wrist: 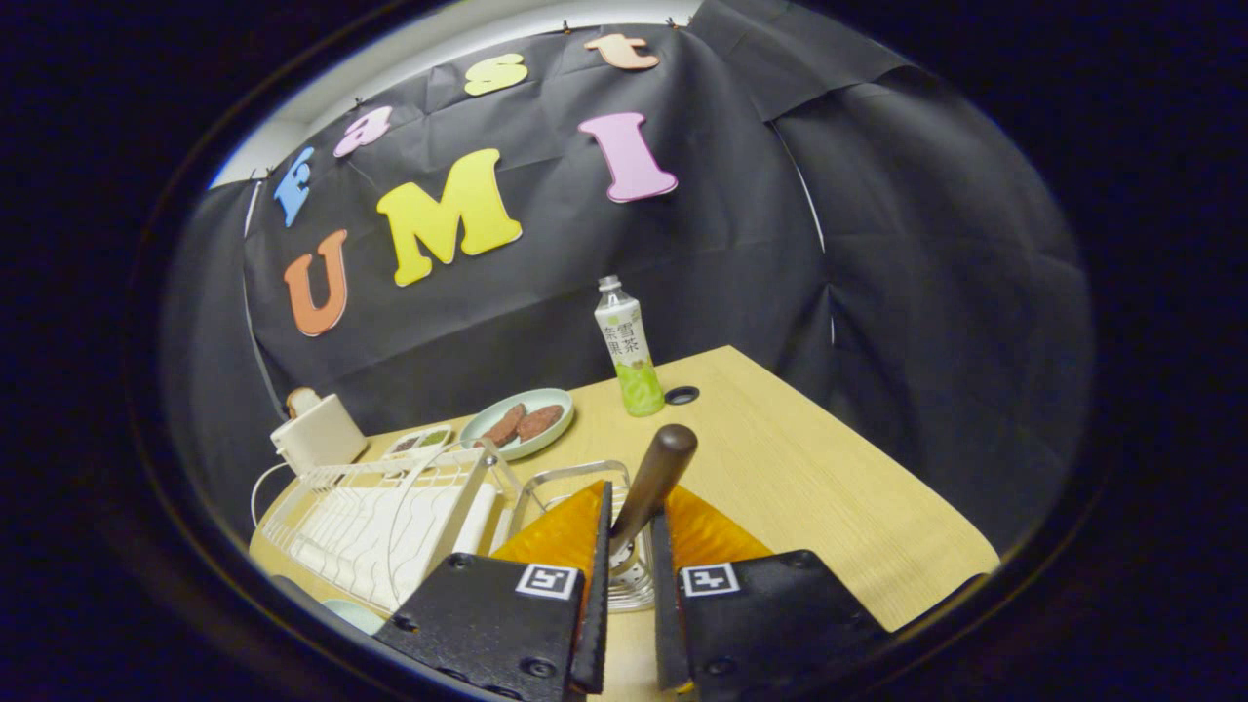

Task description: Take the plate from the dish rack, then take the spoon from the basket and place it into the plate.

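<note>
The gripper [632, 531] is closing narrowly on the spoon [651, 487], both fingers pressing its dark handle, which is standing in the wire basket [575, 487] beside the rack [380, 517]. The spoon step is seemingly underway; next comes lifting it clear toward the plate.

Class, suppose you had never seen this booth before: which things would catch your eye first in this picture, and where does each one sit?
First the spoon: its dark wooden handle rises between the fingers of the gripper, over the wire basket. Beyond them, a bottle of green drink stands on the wooden table near the booth wall. Beside it lies a pale plate with brown food, behind the white dish rack.
</note>
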